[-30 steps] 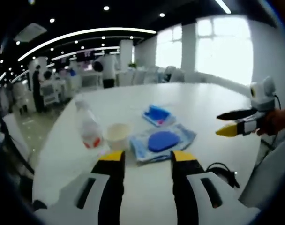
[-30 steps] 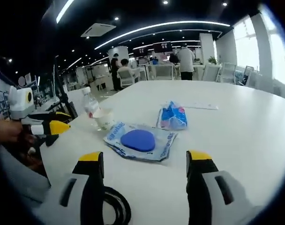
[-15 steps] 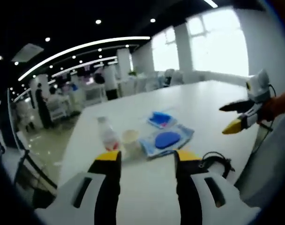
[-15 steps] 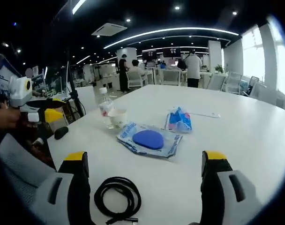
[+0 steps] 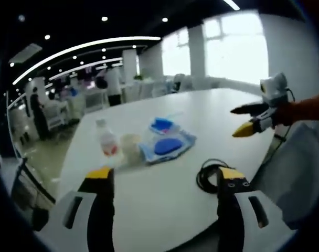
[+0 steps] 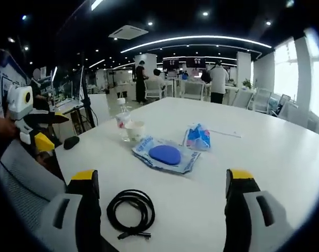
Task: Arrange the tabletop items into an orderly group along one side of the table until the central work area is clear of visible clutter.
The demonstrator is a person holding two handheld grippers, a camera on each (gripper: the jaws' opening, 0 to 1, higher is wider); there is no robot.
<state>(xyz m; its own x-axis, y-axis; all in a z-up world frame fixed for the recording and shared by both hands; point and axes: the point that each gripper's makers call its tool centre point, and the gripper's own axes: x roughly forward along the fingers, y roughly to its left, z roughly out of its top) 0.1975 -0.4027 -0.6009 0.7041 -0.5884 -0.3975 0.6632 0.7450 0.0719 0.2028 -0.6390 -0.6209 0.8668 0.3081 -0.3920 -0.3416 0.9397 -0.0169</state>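
Cup (image 6: 134, 130) between bottle (image 6: 122, 118) and pouch (image 6: 165, 154)

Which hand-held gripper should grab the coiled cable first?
Probably right. The coiled black cable lies on the table just ahead of the open right hand-held gripper. From the left hand-held gripper, it sits off toward one jaw.

White table (image 6: 275, 157) with bottle (image 6: 121, 121), cup (image 6: 134, 130), blue-disc packet (image 6: 165, 154), pouch (image 6: 198, 137), coiled cable (image 6: 130, 205), mouse (image 6: 71, 142).

Open-plan office behind, curved ceiling light strips (image 6: 201, 39), bright windows (image 5: 235, 50), white chairs (image 6: 193, 89), people standing far off (image 6: 218, 81), grey chair back (image 6: 20, 181) near the tabletop edge
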